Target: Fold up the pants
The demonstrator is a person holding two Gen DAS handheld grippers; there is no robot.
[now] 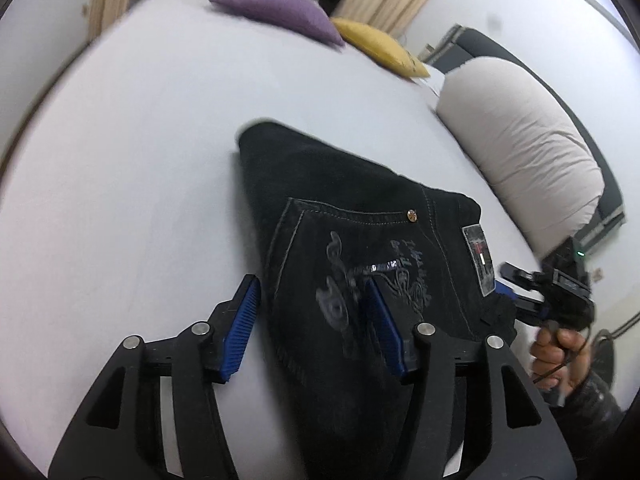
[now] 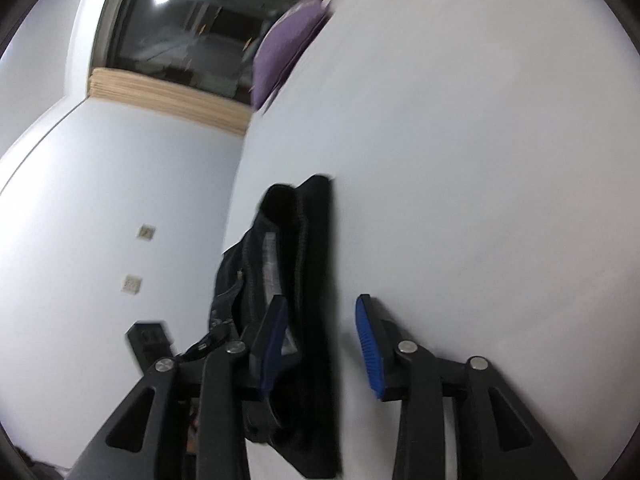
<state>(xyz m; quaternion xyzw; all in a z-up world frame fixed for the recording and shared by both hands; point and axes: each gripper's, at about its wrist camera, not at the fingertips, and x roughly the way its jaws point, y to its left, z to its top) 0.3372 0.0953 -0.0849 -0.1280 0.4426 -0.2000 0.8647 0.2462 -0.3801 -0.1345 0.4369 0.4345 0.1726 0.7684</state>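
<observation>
Black denim pants [image 1: 344, 216] lie folded on the white bed [image 1: 132, 168], back pocket with embroidery and a waistband label facing up. My left gripper [image 1: 312, 292] is open, its jaws astride the pants' near left edge, right pad over the pocket. My right gripper [image 2: 322, 312] is open around the stacked edge of the pants [image 2: 308, 248]. It also shows in the left wrist view [image 1: 548, 284], held by a hand at the waistband corner.
A purple cushion [image 1: 276, 4] and a yellow cushion [image 1: 380, 46] lie at the bed's far end. A large white pillow [image 1: 524, 140] lies along the right side. A window with beige curtains [image 2: 168, 98] stands beyond the bed.
</observation>
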